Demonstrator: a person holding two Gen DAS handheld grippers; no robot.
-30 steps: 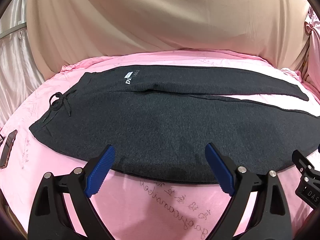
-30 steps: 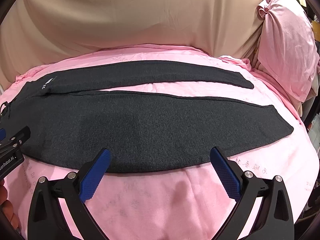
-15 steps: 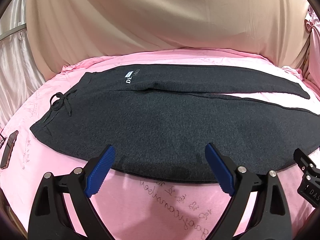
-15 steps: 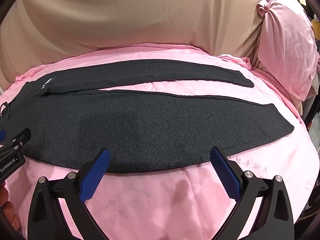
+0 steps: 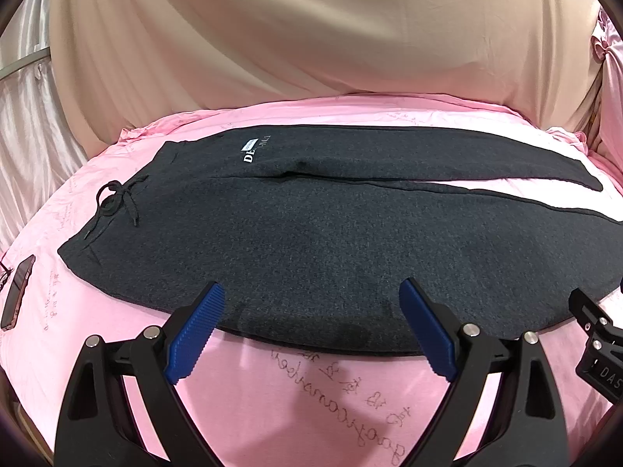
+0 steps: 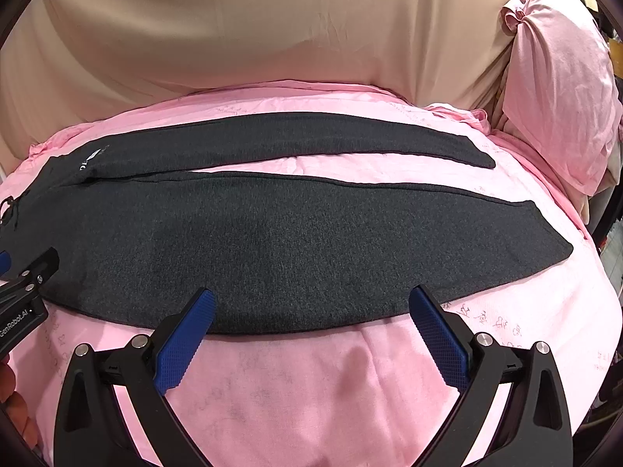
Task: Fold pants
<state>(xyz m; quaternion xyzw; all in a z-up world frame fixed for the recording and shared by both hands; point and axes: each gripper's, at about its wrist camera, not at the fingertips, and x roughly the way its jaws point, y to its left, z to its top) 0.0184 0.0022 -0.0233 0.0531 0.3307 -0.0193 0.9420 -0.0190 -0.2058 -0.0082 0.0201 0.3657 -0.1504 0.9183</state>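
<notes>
Dark grey pants (image 5: 311, 233) lie flat across a pink sheet, waistband and tied drawstring (image 5: 117, 198) at the left, both legs stretching right. The right wrist view shows the legs (image 6: 311, 241), slightly apart, with cuffs at the right. My left gripper (image 5: 311, 311) is open and empty, hovering over the near edge of the pants near the hip. My right gripper (image 6: 311, 315) is open and empty over the near edge of the near leg. Each gripper's body shows at the edge of the other's view.
A phone (image 5: 17, 295) lies on the sheet at the far left. A beige drape (image 5: 272, 39) hangs behind the bed. A pink pillow (image 6: 557, 89) stands at the right. The pink sheet (image 6: 311, 389) bears handwriting in front.
Both grippers have stayed open and crept slightly forward toward the near edge of the pants. The pants have not moved.
</notes>
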